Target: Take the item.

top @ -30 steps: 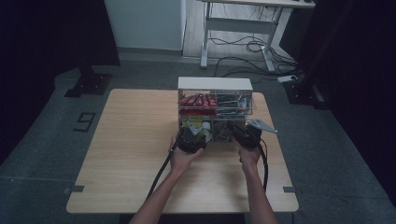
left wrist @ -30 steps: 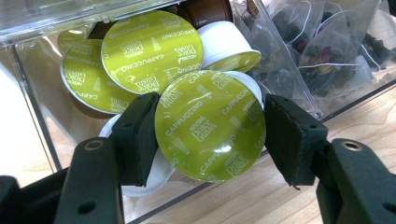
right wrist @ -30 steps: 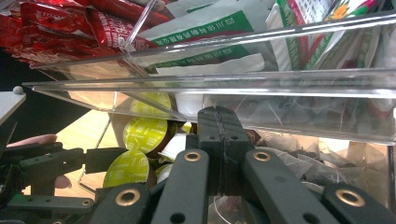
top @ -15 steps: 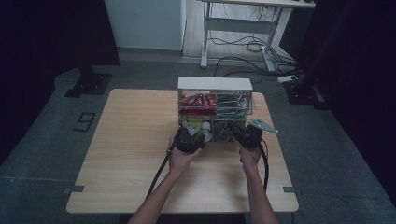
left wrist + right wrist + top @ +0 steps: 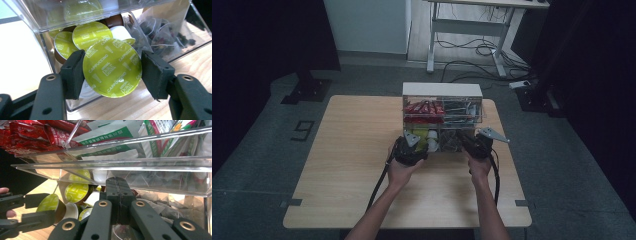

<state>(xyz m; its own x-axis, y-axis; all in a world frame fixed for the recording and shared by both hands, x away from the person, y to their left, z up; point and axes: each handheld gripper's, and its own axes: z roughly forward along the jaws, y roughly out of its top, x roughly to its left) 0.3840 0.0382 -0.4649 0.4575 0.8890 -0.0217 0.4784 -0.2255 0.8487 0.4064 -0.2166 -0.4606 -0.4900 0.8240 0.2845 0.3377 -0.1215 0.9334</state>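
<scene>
Green cappuccino capsule (image 5: 112, 67) clamped between left gripper (image 5: 112, 71) pads, at drawer (image 5: 175, 53) mouth

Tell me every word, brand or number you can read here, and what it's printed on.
"CAPPUCCINO": green foil lid of the coffee capsule clamped in the left gripper.
"NESCAFÉ Dolce Gusto": same lid, repeated around it.
"CAPPUCCINO": lids of the other green capsules in the clear drawer.
"9": taped on the floor left of the table.
Red sachets and green-and-white packets: print too blurred to read.
</scene>
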